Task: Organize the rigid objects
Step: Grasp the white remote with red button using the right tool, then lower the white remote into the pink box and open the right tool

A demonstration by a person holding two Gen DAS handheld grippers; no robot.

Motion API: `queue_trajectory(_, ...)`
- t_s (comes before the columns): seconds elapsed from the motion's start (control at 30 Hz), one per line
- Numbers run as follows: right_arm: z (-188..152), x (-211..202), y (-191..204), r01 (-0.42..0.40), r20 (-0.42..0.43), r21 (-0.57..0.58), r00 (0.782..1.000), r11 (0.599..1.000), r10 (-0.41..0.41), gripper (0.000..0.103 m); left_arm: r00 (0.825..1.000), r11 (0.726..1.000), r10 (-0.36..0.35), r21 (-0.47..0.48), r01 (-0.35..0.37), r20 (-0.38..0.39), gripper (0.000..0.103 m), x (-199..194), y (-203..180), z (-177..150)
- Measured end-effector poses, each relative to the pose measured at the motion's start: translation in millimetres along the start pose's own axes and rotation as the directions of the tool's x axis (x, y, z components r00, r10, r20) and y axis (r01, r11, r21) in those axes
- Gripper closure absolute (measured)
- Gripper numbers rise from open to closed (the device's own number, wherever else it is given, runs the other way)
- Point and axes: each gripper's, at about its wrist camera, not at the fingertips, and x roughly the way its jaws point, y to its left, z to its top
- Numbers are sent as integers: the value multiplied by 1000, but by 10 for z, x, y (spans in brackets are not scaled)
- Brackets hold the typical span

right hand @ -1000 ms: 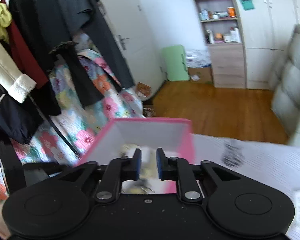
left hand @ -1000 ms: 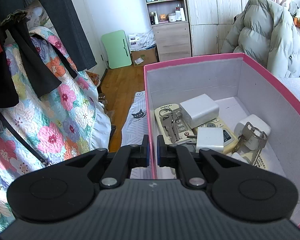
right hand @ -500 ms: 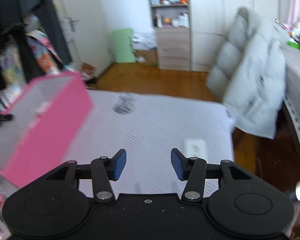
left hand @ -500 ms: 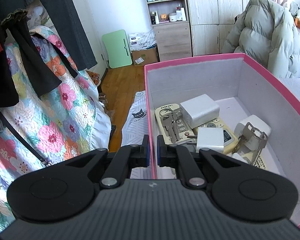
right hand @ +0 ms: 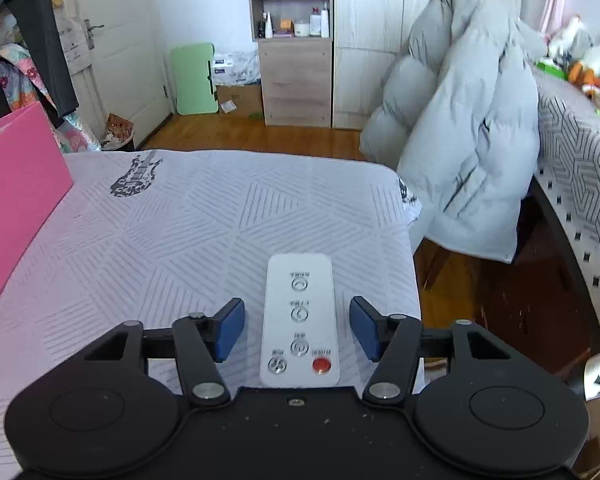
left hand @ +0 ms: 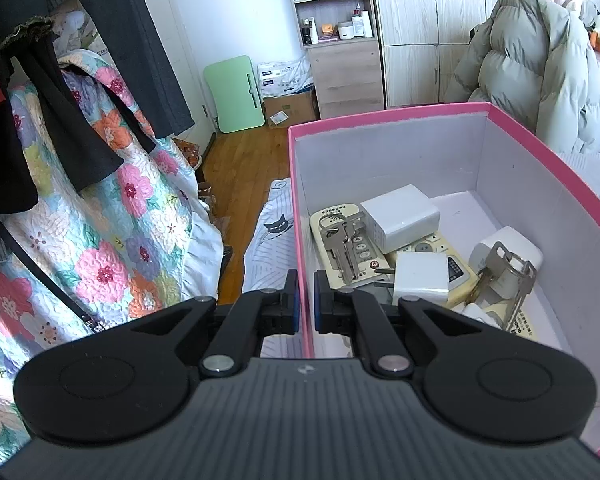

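My left gripper (left hand: 306, 300) is shut on the near left wall of a pink box (left hand: 388, 116), one finger inside and one outside. In the box lie a beige remote with keys (left hand: 340, 248) on it, white chargers (left hand: 400, 218) and a second key bunch (left hand: 508, 280). My right gripper (right hand: 298, 330) is open, its fingers either side of a white remote (right hand: 300, 320) with a red button, which lies flat on the striped table cover. The pink box's outer wall (right hand: 16, 184) shows at the left of the right wrist view.
The table's right edge (right hand: 414, 264) is close to the remote. A chair with a grey puffer jacket (right hand: 472, 140) stands just beyond it. A floral quilt (left hand: 100, 240) and hanging dark clothes are left of the box. A dark dotted table (right hand: 572, 208) is at right.
My right gripper swung from the box to the right, opened, and came down around the white remote. My left gripper has kept its hold on the box wall.
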Motion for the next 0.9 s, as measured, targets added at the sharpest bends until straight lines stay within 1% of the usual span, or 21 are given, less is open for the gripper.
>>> queue_trajectory(0.03, 5, 0, 3, -3, 0, 1, 1000, 1000, 3, 43, 1000, 1000, 3, 1, -3, -1, 97, 3, -2, -2)
queue_trajectory(0.07, 9, -15, 18, -5, 0, -2, 1000, 1000, 5, 60, 1000, 1000, 2, 0, -2, -3, 97, 8, 0, -4)
queue_trajectory(0.17, 6, -50, 90, 20, -3, 2, 1000, 1000, -20, 60, 1000, 1000, 5, -1, -5, -4, 97, 6, 8, -10)
queue_trajectory(0.27, -40, -106, 153, 49, 35, 18, 998, 999, -49, 60, 1000, 1000, 6, -13, -6, -5, 97, 4, 17, -6)
queue_trajectory(0.4, -71, -230, 301, 30, 96, 55, 995, 998, -36, 60, 1000, 1000, 8, -10, -8, -9, 97, 7, 9, 4)
queue_trajectory(0.57, 27, -429, 563, -64, 158, 91, 986, 994, 49, 60, 1000, 1000, 23, 20, -23, -10, 97, -10, -31, 11)
queue_trajectory(0.63, 100, -531, 699, -124, 183, 83, 977, 989, 108, 60, 1000, 999, 25, 20, -25, -6, 97, -15, -32, 11)
queue_trajectory(0.7, 189, -645, 846, -189, 202, 66, 964, 980, 173, 60, 1000, 1000, 22, 13, -22, -3, 97, -19, -22, 13)
queue_trajectory(0.73, 239, -709, 932, -230, 211, 53, 954, 972, 214, 60, 1000, 1000, 21, 12, -21, -2, 97, -21, -17, 15)
queue_trajectory(0.83, 421, -882, 1211, -346, 224, -8, 914, 938, 338, 60, 1000, 999, 26, 24, -25, -3, 97, -18, -28, 18)
queue_trajectory(0.9, 553, -969, 1428, -418, 216, -58, 881, 907, 420, 60, 1000, 1000, 27, 16, -27, -2, 97, -17, -25, 21)
